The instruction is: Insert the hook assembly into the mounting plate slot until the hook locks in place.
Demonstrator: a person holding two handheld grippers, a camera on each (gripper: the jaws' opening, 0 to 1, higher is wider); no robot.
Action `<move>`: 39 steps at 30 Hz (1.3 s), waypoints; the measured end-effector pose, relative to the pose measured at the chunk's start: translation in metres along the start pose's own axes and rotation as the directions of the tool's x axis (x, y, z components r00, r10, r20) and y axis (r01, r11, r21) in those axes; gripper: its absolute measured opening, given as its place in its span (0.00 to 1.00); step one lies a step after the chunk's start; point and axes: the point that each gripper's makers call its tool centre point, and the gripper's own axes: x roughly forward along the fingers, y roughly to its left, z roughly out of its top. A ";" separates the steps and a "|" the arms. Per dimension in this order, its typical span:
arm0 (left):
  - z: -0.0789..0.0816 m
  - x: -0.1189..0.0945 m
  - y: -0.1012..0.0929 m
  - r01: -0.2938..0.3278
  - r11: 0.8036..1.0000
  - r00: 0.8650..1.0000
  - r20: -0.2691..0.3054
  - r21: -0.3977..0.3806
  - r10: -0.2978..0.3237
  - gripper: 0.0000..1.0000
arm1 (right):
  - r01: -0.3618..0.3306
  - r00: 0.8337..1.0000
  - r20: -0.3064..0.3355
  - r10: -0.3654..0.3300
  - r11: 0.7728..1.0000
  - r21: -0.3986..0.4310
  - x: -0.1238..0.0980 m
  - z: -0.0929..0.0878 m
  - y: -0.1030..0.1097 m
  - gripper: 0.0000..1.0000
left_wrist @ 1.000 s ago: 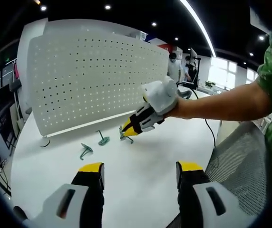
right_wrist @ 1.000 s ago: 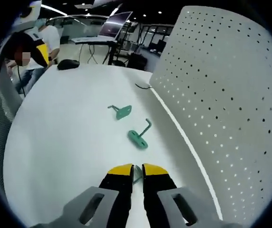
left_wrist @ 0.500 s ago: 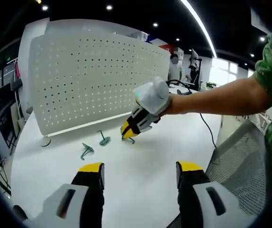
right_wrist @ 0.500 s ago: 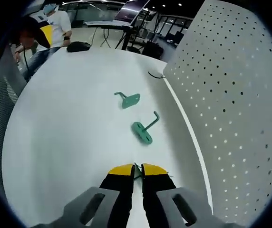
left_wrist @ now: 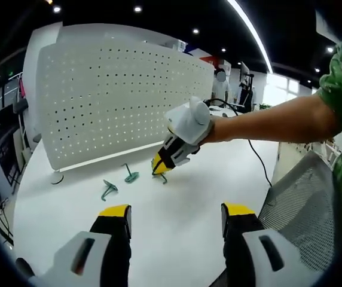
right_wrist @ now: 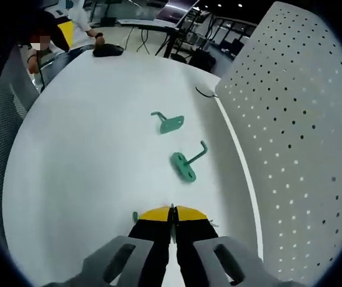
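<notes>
Where the right gripper [right_wrist: 171, 216] is pinching a green hook [right_wrist: 171, 222] between its yellow-tipped jaws, most of that hook is lying hidden: only a thin green sliver is showing in the seam between the pressed-together jaws, with a small green tip peeking out at the left jaw's outer edge. In the left gripper view the same right gripper [left_wrist: 159, 168] is reaching in from the right, held by a person's hand [left_wrist: 190, 122], and a bit of green is hanging just below its tip over the white table [left_wrist: 177, 227]; whether the piece is touching the table cannot be told. The left gripper [left_wrist: 175, 210] is holding nothing, its two jaws standing spread well apart above the bare tabletop.

Three green hooks are counted in all: the one being gripped and two lying loose on the table. The nearer loose hook [right_wrist: 186, 164] is resting with its oval base plate toward the right gripper and its bent rod pointing toward the pegboard; the farther loose hook [right_wrist: 169, 122] is lying well apart from it. The white pegboard [right_wrist: 302, 119] is standing upright along the table's edge, its near end cut off by the view; its holes are too small to judge which would serve as the slot. A mesh chair back [left_wrist: 302, 203] is intruding at the right of the left gripper view.
</notes>
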 end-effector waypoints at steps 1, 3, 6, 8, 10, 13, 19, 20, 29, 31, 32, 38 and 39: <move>0.000 0.000 0.000 0.000 1.000 1.000 0.000 0.000 0.000 0.63 | 0.009 1.000 0.024 -0.010 0.999 0.049 -0.001 0.002 -0.001 0.01; 0.000 0.000 0.000 0.001 1.000 1.000 0.000 0.001 -0.001 0.63 | 0.007 0.998 0.063 -0.014 0.994 0.113 -0.004 0.006 -0.002 0.00; 0.000 0.000 -0.001 0.004 1.000 1.000 -0.002 0.003 -0.004 0.63 | 0.025 0.991 0.123 -0.052 0.978 0.209 -0.011 0.012 -0.008 0.00; 0.000 0.000 -0.002 0.005 1.000 1.000 -0.004 0.005 -0.005 0.63 | 0.021 0.982 0.175 -0.074 0.958 0.287 -0.016 0.017 -0.011 0.00; 0.000 0.000 -0.002 0.004 1.000 1.000 -0.004 0.005 -0.004 0.63 | 0.011 0.969 0.225 -0.099 0.931 0.364 -0.022 0.022 -0.014 0.00; 0.001 0.000 0.000 -0.003 1.000 1.000 0.001 0.000 0.003 0.62 | -0.004 0.943 0.299 -0.148 0.891 0.454 -0.033 0.034 -0.018 0.00; 0.009 -0.003 0.006 -0.025 1.000 0.999 0.027 -0.014 0.025 0.61 | -0.055 0.885 0.408 -0.225 0.819 0.571 -0.055 0.057 -0.024 0.00; 0.011 -0.004 0.008 -0.033 0.999 0.999 0.035 -0.013 0.033 0.61 | -0.070 0.868 0.432 -0.245 0.801 0.595 -0.061 0.063 -0.026 0.00; 0.058 -0.003 0.013 -0.062 0.998 0.988 0.144 0.019 0.059 0.59 | -0.192 0.745 0.569 -0.349 0.704 0.684 -0.108 0.102 -0.030 0.00; 0.069 -0.004 0.014 -0.071 0.997 0.983 0.169 0.033 0.064 0.59 | -0.206 0.720 0.587 -0.371 0.693 0.691 -0.119 0.110 -0.031 0.00; 0.077 -0.004 0.015 -0.080 0.996 0.980 0.187 0.042 0.070 0.59 | -0.211 0.706 0.597 -0.381 0.691 0.691 -0.125 0.114 -0.032 0.00; 0.103 -0.007 0.020 -0.096 0.994 0.967 0.242 0.057 0.079 0.58 | -0.224 0.667 0.623 -0.407 0.688 0.690 -0.145 0.128 -0.030 0.00; 0.106 -0.007 0.021 -0.098 0.993 0.965 0.249 0.058 0.081 0.58 | -0.229 0.659 0.628 -0.413 0.685 0.691 -0.149 0.130 -0.030 0.00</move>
